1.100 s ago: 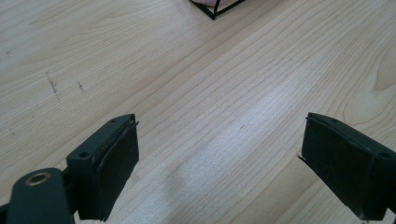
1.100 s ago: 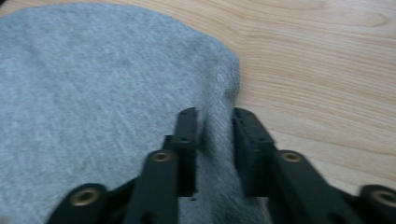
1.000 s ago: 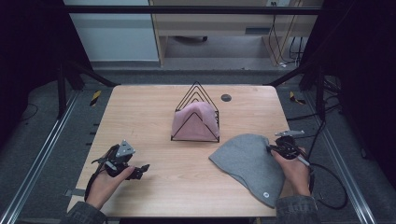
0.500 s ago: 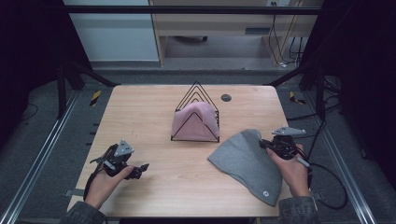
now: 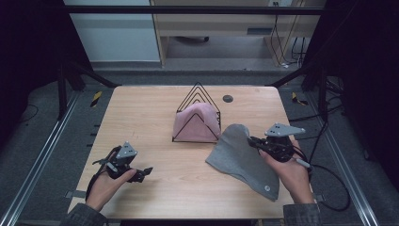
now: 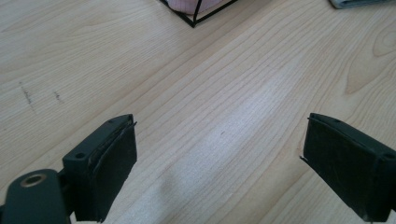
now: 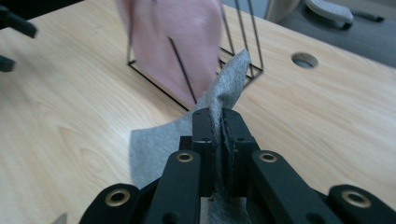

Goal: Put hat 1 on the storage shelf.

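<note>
Pinching grey knit beanie (image 5: 240,153) edge, right gripper (image 5: 256,142) clamped shut; black wire rack (image 5: 197,113) just left of it; left gripper (image 5: 141,173) wide open, empty.

The grey hat (image 7: 219,100) sits clamped between the right gripper (image 7: 218,122)'s jaws, its edge rising ahead of them. Beyond the jaws stands the wire rack (image 7: 243,42), the pink hat (image 7: 173,42) in it. Table (image 6: 224,93) lies between the left gripper (image 6: 219,154)'s jaws.

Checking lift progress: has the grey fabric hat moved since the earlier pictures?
Yes. The grey fabric hat, pinched by the right hand-held gripper, has risen at its edge, toward the black wire rack.
</note>
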A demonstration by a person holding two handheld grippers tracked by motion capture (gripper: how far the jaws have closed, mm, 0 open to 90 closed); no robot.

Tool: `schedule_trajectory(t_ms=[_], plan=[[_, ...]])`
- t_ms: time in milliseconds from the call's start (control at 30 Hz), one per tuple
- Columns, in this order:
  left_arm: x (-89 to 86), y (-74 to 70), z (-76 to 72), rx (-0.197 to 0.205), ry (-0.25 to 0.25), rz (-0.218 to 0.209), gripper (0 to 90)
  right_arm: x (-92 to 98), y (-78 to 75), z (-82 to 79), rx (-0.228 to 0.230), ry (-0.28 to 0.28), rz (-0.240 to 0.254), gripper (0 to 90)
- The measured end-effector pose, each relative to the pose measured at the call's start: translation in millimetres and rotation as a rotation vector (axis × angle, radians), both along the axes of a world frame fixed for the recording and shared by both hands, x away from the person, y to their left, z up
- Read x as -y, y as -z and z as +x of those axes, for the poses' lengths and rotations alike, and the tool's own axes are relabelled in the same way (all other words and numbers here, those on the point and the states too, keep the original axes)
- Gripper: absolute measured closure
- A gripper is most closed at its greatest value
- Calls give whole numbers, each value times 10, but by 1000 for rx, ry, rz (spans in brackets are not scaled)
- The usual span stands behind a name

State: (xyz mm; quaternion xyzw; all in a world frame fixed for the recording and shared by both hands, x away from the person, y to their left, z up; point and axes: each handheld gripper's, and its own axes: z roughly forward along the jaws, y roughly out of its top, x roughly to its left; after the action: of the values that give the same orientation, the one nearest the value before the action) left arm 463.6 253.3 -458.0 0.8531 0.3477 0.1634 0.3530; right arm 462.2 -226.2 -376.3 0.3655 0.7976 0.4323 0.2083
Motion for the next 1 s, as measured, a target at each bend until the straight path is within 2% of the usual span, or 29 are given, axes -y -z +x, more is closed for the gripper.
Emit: schedule_trajectory(t_ms=[67, 100, 167, 267, 400, 600, 700, 867, 967, 1000], plan=[[18, 1, -6, 2, 13, 2, 91, -84, -84, -40, 17, -31, -9, 854], [28, 2, -11, 2, 17, 2, 90, -169, -172, -79, 37, -61, -18, 854], [45, 2, -18, 6, 31, 6, 90, -203, -204, -94, 40, -71, -20, 854], [70, -3, -29, 7, 49, 0, 91, -350, -321, -121, 63, -112, -32, 854], [102, -23, -54, 12, 75, -20, 94, -577, -451, -95, 78, -163, -11, 854], [104, -97, -72, 32, 91, -55, 109, -901, -586, -42, 84, -230, -38, 854], [104, -204, -83, 51, 89, -83, 122, -1034, -643, -15, 82, -256, -43, 853], [171, -443, -49, 70, 128, -104, 130, -1188, -760, 46, 73, -277, -45, 853], [257, -577, 19, 96, 153, -77, 130, -1264, -844, 92, 68, -296, -37, 854], [284, -619, 48, 101, 159, -81, 130, -1287, -875, 106, 69, -303, -33, 854]])
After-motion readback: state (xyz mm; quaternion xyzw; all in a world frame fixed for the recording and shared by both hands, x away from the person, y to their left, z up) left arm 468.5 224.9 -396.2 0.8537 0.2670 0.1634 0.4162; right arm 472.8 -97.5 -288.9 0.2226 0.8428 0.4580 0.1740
